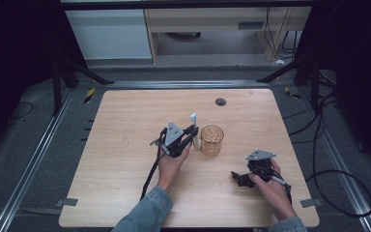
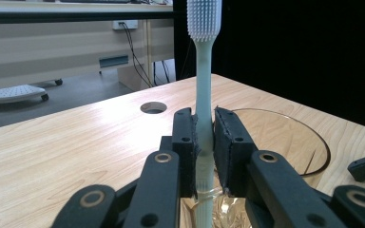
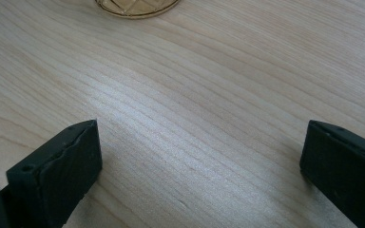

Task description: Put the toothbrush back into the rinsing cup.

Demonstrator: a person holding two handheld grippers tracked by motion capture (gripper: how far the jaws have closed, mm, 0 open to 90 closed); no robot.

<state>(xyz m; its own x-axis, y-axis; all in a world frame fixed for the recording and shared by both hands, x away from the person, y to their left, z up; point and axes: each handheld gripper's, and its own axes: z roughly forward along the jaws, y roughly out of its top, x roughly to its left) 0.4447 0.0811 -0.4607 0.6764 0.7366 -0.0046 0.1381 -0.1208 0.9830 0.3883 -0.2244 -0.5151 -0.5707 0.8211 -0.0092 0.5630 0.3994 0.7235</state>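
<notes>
High view
Table: pale wood top (image 1: pixel 125 159), with a round cable hole (image 1: pixel 221 102) near the far edge.
Left gripper (image 1: pixel 192 130): held in my left hand (image 1: pixel 171 162) near the table's middle, just left of the cup.
Toothbrush (image 1: pixel 193 119): pale, upright, pinched low on its handle, bristle head uppermost.
Glass cup (image 1: pixel 211 140): amber, patterned, standing upright just right of my left gripper.
Right gripper (image 1: pixel 236 178): in my right hand (image 1: pixel 265 183) near the front right of the table, low over the wood, apart from the cup.

Left gripper view
Grip: my two black pads (image 2: pixel 225 142) were pressed onto the toothbrush handle (image 2: pixel 203 95), one on each side.
Brush head: silicone bristles (image 2: pixel 204 16) stood above the jaws; the handle's lower end ran down out of sight below them.
Cup rim (image 2: pixel 313 142): lay just behind and to the right of the jaws; whether the handle's foot was inside the cup or beside it, I could not tell.

Right gripper view
Jaws: mine were spread wide, with bare wood between them and nothing held.
Cup base (image 3: pixel 138 7): showed at the top edge, well ahead of the jaws.

Judgement
Step in hand: I read it as carrying the toothbrush upright at the cup, either setting it in or lifting it out.
Next move: if setting in, it called for centring the handle over the opening, lowering it straight and only then letting go; the right gripper could steady the cup against tipping.
</notes>
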